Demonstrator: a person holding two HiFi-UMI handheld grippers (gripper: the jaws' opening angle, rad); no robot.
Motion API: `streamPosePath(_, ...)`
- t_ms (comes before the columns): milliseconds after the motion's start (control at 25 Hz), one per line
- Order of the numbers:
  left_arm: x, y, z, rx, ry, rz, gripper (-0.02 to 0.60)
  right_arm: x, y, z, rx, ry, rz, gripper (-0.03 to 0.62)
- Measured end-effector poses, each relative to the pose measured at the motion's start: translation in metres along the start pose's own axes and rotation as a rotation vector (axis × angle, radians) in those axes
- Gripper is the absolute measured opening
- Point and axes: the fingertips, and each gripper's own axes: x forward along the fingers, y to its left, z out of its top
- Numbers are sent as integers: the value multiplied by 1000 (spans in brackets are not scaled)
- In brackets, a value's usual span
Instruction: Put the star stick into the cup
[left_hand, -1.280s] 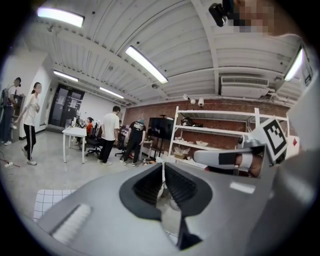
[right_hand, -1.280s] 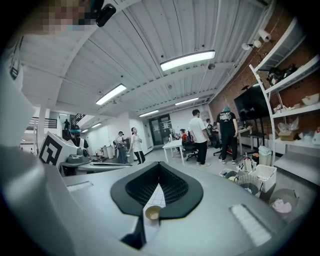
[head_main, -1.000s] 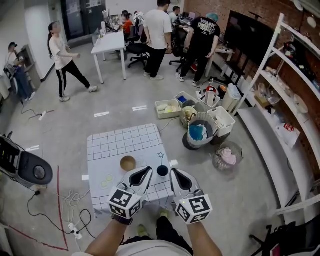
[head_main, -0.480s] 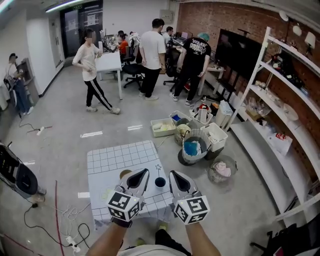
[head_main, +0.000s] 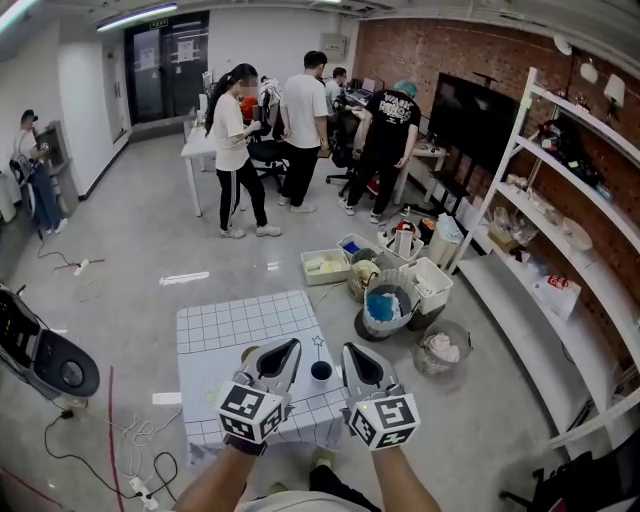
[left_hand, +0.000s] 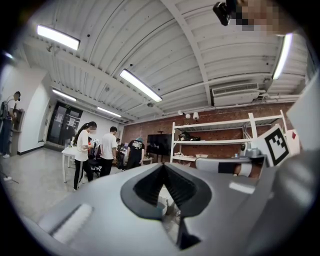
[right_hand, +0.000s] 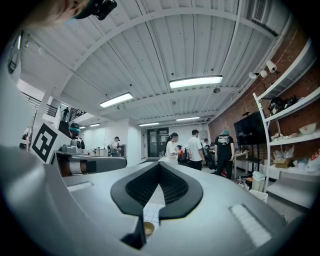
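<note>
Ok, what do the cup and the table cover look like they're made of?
Cup: dark and smooth-walled with no visible texture, so ceramic or hard plastic; it is too small here to tell which.
Table cover: white and matte, printed with a thin dark grid. It seems to drape over the near edge, so probably cloth or a soft sheet.

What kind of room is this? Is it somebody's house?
Likely an office or lab, not a house: people gather around desks, long white shelves line a brick wall, and storage bins sit on the bare floor.
</note>
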Motion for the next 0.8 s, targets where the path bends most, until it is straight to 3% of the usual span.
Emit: streamPosePath(800,0,1,6,2,9,-6,6,3,6,2,-3,9,0,12)
